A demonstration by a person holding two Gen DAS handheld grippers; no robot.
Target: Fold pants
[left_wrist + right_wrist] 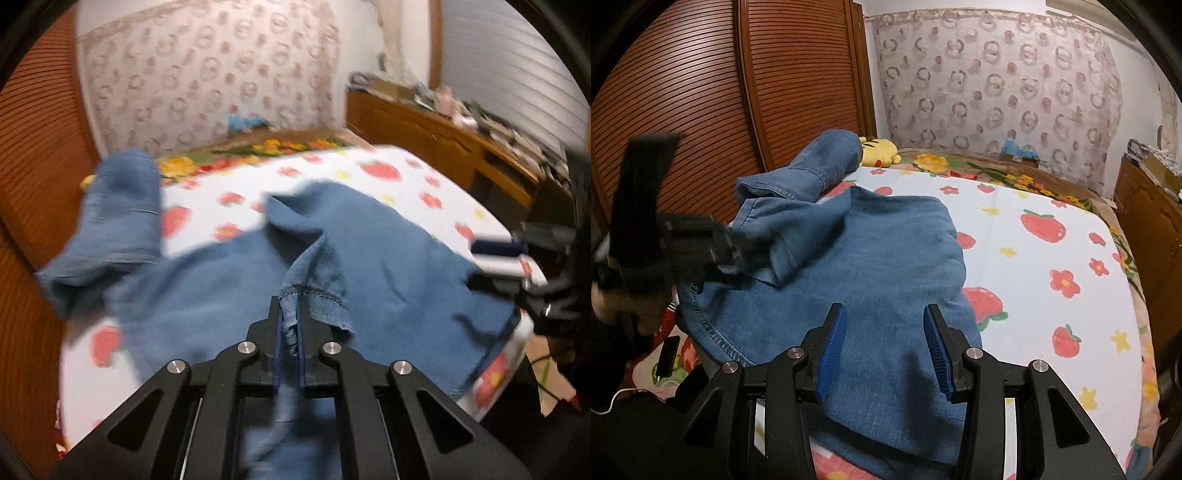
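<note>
The pants (879, 251) lie on the bed (1052, 206), a loose heap of soft blue denim spread over a white sheet printed with strawberries and small flowers. The left gripper (289, 314) is pressed together on a stitched hem edge, the cloth bunched between its fingers and trailing back under them; this looks like the step of lifting one edge to carry it across for a fold. The right gripper (884, 332) is spread wide and holds nothing, poised over the near part of the pants. One leg (816, 166) is doubled back and rumpled toward the far left, its cuff near a yellow plush (881, 151); the rest lies in a broad rounded slab with a curved seam of pale stitching at the near left edge. The cloth is thin enough to crease sharply, and it drapes rather than stands. The next move, as I judge it, calls for the right gripper to take a matching edge so both can draw the fabric taut and lay it flat, or else to pin the slab while the left pulls its hem over. The crumpled leg will likely need straightening before any fold lies even. Much of the left view is blurred, so the finer folds there cannot be told
</note>
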